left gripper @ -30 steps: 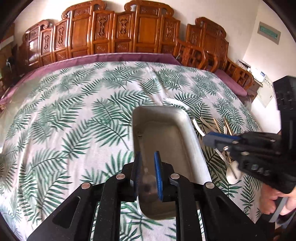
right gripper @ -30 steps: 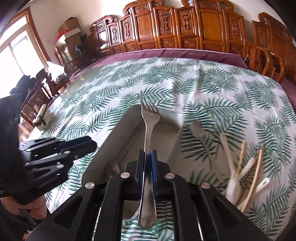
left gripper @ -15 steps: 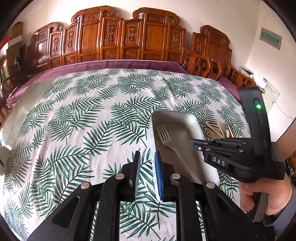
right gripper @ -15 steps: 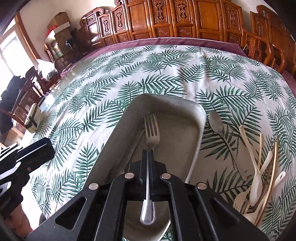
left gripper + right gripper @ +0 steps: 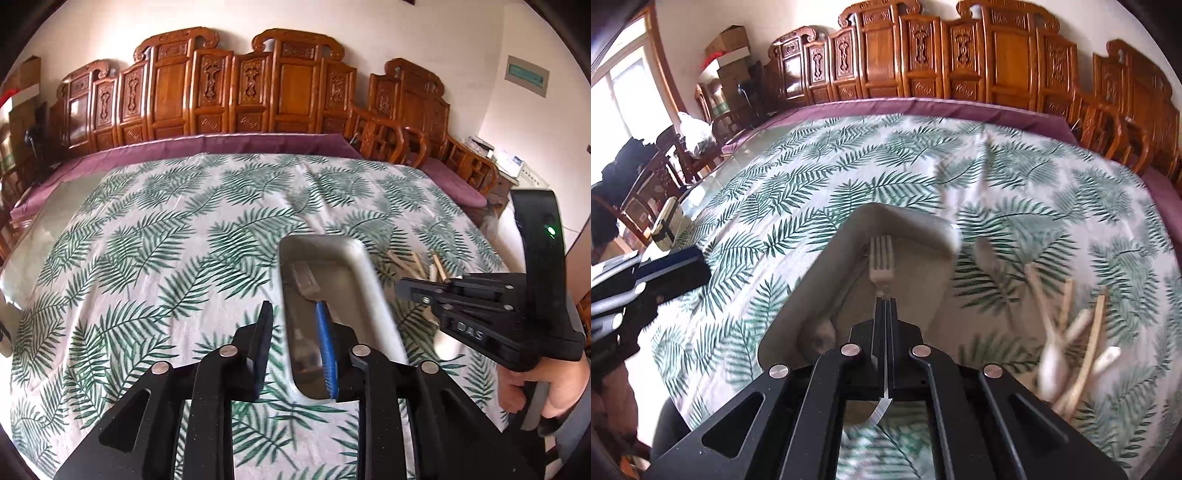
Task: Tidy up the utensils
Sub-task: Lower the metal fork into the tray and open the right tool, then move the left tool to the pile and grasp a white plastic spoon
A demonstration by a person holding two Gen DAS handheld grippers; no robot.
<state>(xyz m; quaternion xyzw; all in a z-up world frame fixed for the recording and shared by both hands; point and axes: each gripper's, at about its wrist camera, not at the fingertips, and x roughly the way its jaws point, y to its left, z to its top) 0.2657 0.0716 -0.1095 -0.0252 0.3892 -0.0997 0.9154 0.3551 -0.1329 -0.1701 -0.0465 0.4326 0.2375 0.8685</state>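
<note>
A metal tray lies on the leaf-print cloth; it also shows in the left wrist view. My right gripper is shut on a metal fork, whose tines point forward low inside the tray. The fork's tines show blurred in the left wrist view. My left gripper is open and empty, its jaws standing either side of the tray's near left rim. The right gripper shows from the side at the tray's right.
A metal spoon lies just right of the tray. A heap of wooden and white utensils lies further right, also in the left wrist view. Carved wooden chairs line the table's far edge.
My right gripper has lowered the fork into the tray, tines further forward. My left gripper has opened wider and shifted so that the tray's left rim sits between its jaws.
</note>
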